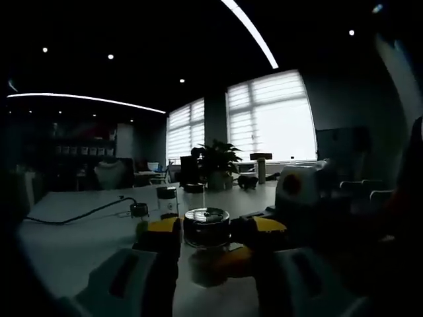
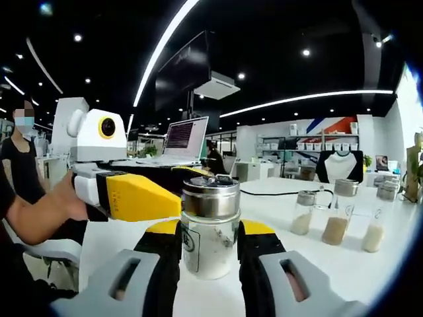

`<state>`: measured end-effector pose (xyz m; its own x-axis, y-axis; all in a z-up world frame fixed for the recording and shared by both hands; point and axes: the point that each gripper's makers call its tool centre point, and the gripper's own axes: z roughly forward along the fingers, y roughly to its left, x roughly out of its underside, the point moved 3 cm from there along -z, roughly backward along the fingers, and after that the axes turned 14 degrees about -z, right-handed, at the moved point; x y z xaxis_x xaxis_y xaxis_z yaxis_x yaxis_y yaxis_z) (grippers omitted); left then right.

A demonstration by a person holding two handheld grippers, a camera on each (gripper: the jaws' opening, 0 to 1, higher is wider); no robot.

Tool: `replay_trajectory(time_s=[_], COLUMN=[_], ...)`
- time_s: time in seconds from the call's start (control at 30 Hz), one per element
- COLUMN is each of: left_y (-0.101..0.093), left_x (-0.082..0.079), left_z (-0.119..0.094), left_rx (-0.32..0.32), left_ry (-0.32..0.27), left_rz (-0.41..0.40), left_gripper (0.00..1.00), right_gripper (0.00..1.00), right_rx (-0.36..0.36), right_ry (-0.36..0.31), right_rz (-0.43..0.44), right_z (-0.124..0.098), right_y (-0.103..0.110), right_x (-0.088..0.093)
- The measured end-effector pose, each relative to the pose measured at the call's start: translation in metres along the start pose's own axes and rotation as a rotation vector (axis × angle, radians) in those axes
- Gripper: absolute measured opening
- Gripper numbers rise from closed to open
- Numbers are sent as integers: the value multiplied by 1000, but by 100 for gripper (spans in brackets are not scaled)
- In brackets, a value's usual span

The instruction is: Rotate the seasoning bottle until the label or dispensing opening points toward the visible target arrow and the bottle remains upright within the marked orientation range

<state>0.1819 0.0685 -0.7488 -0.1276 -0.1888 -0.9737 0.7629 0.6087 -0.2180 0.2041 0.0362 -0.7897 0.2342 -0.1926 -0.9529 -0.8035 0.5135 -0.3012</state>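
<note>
The seasoning bottle (image 2: 210, 231) is clear glass with pale powder, a small label and a shiny metal lid, and it stands upright over the white table (image 2: 317, 271). My right gripper (image 2: 210, 246) is shut on its glass body, one yellow-tipped jaw on each side. My left gripper (image 2: 173, 201) comes in from the left and meets the lid. In the left gripper view the lid of the bottle (image 1: 206, 226) sits between the yellow tips of my left gripper (image 1: 206, 232), which is shut on it. The right gripper (image 1: 301, 198) shows just right of the bottle.
Three more glass jars (image 2: 337, 221) of powder stand in a row on the table to the right, with a cable behind them. A laptop (image 2: 185, 139) sits at the back. A person's hand (image 2: 63, 198) holds the left gripper. A potted plant (image 1: 218, 162) stands farther along the table.
</note>
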Motion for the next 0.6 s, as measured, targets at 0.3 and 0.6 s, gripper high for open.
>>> replay_trajectory(time_s=[0.3,0.6], left_y=[11,20], left_x=[3,38], left_z=[-24,-42], left_rx=[-69,-151], left_ry=[-21,52], left_rz=[-10,-6], left_gripper=[64,81], right_gripper=[31,31], right_rx=[-14,-19], right_ry=[6,24], right_rz=[42,55], right_z=[17,41], right_y=[-6,-7], right_x=[10,24])
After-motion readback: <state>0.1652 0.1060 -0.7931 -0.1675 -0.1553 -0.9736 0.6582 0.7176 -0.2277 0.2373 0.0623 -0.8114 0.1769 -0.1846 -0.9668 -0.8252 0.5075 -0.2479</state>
